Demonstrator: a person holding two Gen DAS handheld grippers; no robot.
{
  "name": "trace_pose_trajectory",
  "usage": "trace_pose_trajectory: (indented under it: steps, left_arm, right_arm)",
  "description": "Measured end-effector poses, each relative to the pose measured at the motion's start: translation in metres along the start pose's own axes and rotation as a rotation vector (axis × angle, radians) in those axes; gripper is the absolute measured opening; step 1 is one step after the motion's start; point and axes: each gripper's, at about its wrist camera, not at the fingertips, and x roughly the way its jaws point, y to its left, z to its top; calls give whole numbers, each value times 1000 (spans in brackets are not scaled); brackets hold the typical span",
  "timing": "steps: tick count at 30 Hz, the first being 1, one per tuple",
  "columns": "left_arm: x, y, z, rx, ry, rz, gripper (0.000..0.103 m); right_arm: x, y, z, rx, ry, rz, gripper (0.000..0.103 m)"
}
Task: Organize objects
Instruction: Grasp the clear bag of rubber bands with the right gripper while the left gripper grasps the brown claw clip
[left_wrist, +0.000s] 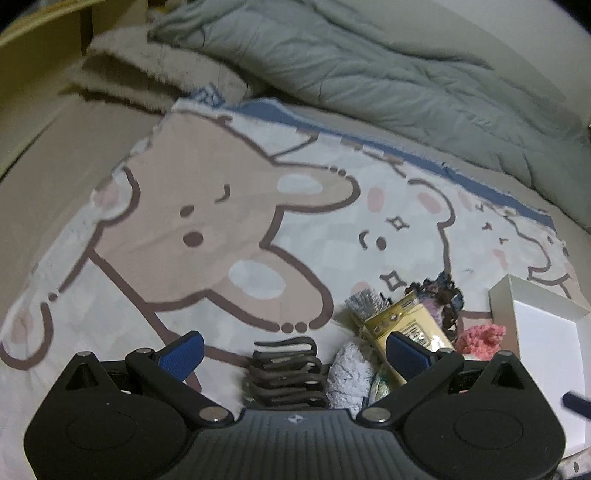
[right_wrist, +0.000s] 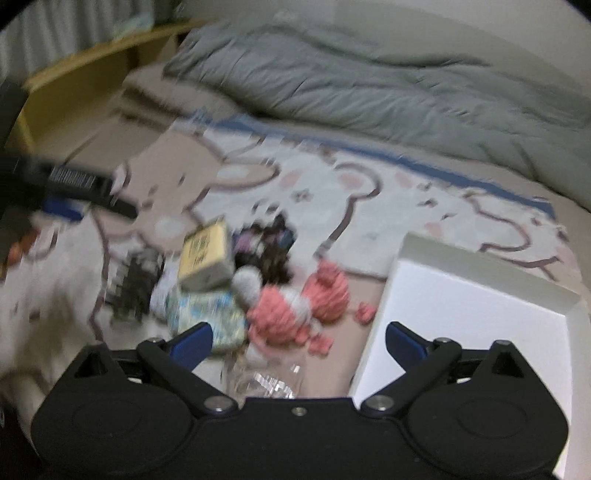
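A pile of small objects lies on a cartoon bear blanket (left_wrist: 207, 221). It holds a yellow box (left_wrist: 402, 325), a stack of dark clips (left_wrist: 284, 373), a white fluffy piece (left_wrist: 349, 373), a dark yarn bundle (left_wrist: 448, 295) and pink yarn (left_wrist: 480, 336). My left gripper (left_wrist: 291, 350) is open just above the dark clips. The right wrist view is blurred and shows the yellow box (right_wrist: 205, 254), pink yarn (right_wrist: 295, 306), a patterned pouch (right_wrist: 207, 317) and clear plastic (right_wrist: 266, 380). My right gripper (right_wrist: 299, 343) is open above the clear plastic. A white box (right_wrist: 480, 321) stands at the right.
A grey duvet (left_wrist: 369, 66) lies bunched along the far side of the bed. A beige fluffy pillow (left_wrist: 147, 70) sits at the far left by a wooden headboard (right_wrist: 85, 70). The white box (left_wrist: 546, 332) shows at the right edge. The left gripper (right_wrist: 74, 184) appears at the left in the right wrist view.
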Motion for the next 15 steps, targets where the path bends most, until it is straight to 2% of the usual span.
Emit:
trace_pose_trajectory:
  steps: [4,8,12,15]
  left_arm:
    - [13,1,-1,-19,46,-53,103]
    - [23,-1,-2,-19,71,-55,103]
    - [36,2,-5,-31,108,-29,102]
    - [45,4,-8,-3,119,17,100]
  right_arm:
    - [22,6,-8,-55,134,42,92]
    - [35,9,-10,-70,203,74,92]
    - [49,13,-10,-98,259,62,90]
    - [59,13,-11,-98,301,44,89]
